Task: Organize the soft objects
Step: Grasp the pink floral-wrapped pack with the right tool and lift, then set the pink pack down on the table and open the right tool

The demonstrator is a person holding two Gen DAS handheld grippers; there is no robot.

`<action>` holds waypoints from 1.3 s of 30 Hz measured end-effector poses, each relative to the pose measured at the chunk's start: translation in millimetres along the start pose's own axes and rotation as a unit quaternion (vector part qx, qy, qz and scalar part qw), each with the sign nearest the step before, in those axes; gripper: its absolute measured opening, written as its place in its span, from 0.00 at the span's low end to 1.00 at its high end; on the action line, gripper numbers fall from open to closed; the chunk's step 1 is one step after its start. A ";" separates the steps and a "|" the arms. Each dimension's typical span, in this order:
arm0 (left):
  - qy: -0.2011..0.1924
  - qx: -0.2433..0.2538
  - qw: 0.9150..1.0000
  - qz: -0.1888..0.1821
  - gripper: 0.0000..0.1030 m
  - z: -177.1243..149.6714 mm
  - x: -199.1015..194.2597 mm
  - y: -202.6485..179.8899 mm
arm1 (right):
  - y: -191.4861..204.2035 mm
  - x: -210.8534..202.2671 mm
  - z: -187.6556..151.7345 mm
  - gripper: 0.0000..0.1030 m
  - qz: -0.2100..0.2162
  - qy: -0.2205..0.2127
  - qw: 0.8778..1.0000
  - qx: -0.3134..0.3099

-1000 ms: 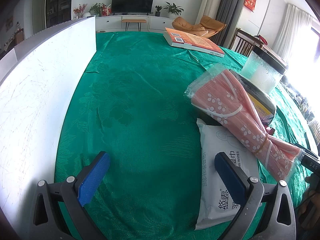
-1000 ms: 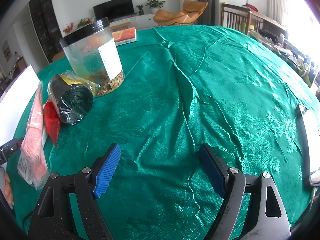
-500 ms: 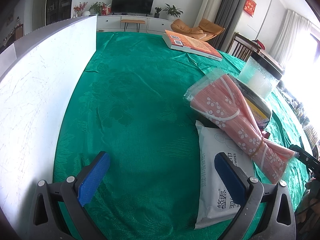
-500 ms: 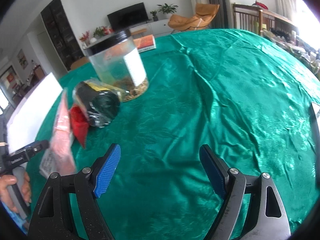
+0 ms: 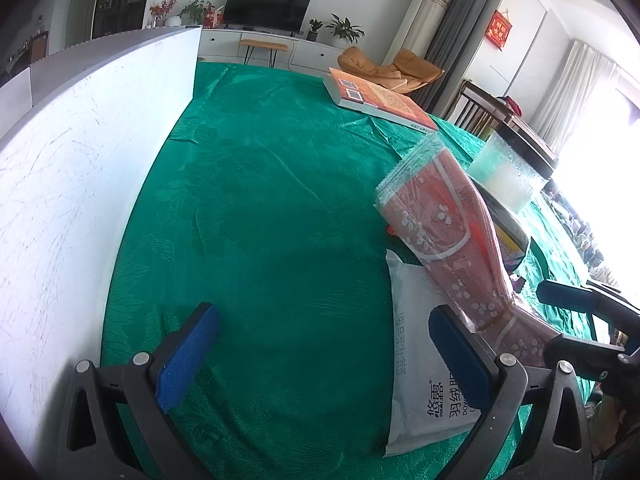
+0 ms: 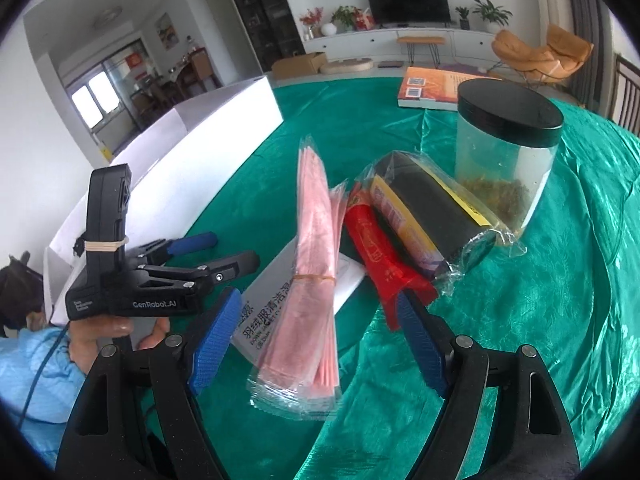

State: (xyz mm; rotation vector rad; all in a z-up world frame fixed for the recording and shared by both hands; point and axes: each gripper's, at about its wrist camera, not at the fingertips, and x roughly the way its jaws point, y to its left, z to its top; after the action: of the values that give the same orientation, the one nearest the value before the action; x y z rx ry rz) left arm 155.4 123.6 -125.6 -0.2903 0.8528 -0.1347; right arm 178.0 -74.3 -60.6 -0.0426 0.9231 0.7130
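Pink bundle of bags [image 6: 316,280] lying on the white wipes pack [image 6: 272,312], long axis running straight away between the spread-wide fingers of the right gripper [image 6: 320,344]. Left gripper [image 5: 320,356] also wide apart, empty, further to the side.

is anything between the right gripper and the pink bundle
Nothing visible. The right gripper is open, and the near end of the pink bundle already lies between its fingers. The wipes pack lies under the bundle, and the red pack lies beside it, close to the right finger.
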 end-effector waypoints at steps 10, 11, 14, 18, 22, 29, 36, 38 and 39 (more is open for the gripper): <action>0.000 0.001 1.000 0.001 1.00 -0.6 -1.3 2.6 | 11.5 30.5 -5.4 0.35 -0.039 0.059 0.997 -0.013; 0.000 0.001 1.000 0.001 1.00 -0.6 -1.4 2.9 | 11.1 21.9 -11.2 0.35 -0.039 0.050 0.998 -0.007; 0.000 0.001 1.000 0.001 1.00 -0.6 -1.3 2.8 | 9.6 -13.7 -28.9 0.35 -0.024 0.006 1.000 0.008; 0.001 0.002 1.000 0.003 1.00 -0.6 -0.9 2.7 | 0.8 -77.9 -50.5 0.35 -0.010 -0.080 0.996 0.030; 0.002 0.004 1.000 0.005 1.00 -0.9 -0.9 2.0 | -25.2 -134.4 -58.9 0.35 -0.007 -0.190 0.979 0.073; 0.003 0.006 1.000 0.008 1.00 -1.1 -1.2 0.9 | -120.5 -85.7 -29.5 0.36 -0.145 -0.129 0.971 0.137; 0.003 0.006 1.000 0.008 1.00 -1.2 -1.1 0.6 | -157.6 -43.3 -10.3 0.70 -0.225 -0.053 0.962 0.145; 0.003 0.006 1.000 0.009 1.00 -1.2 -1.1 0.5 | -149.6 -49.7 -22.2 0.70 -0.245 -0.052 0.958 0.141; 0.003 0.007 1.000 0.010 1.00 -1.2 -1.1 0.5 | -143.3 -52.6 -26.4 0.71 -0.252 -0.052 0.957 0.138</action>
State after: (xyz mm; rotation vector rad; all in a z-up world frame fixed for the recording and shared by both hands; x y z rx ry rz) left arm 153.8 124.1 -125.8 -0.2684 0.8609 -0.1228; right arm 221.5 -222.2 -75.2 0.0075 0.8564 0.1091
